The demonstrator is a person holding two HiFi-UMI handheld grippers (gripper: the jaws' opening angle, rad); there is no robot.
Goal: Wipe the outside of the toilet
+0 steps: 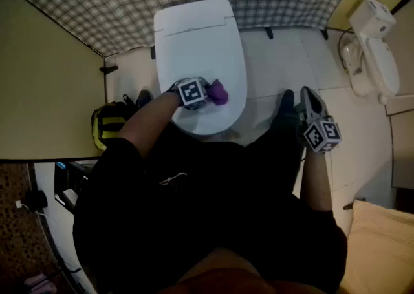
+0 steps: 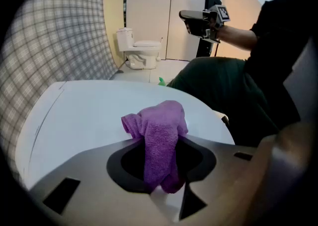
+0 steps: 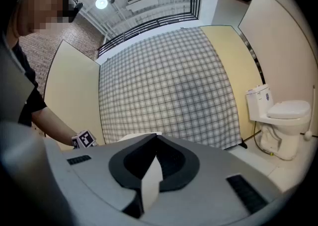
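Observation:
A white toilet [image 1: 200, 47] with its lid down stands against the checked wall. My left gripper [image 1: 210, 94] is shut on a purple cloth [image 1: 218, 92], and the cloth rests on the front part of the lid [image 2: 99, 115]. In the left gripper view the purple cloth [image 2: 159, 140] bunches out between the jaws. My right gripper [image 1: 309, 106] hangs in the air to the right of the toilet, above the floor, its jaws closed with nothing in them; the right gripper [image 3: 154, 150] points toward the checked wall.
A second white toilet [image 1: 372, 47] stands at the far right. A yellow and black bag [image 1: 108, 123] lies on the floor left of the toilet. A beige partition [image 1: 39, 86] closes off the left side. My dark-clothed body fills the lower middle.

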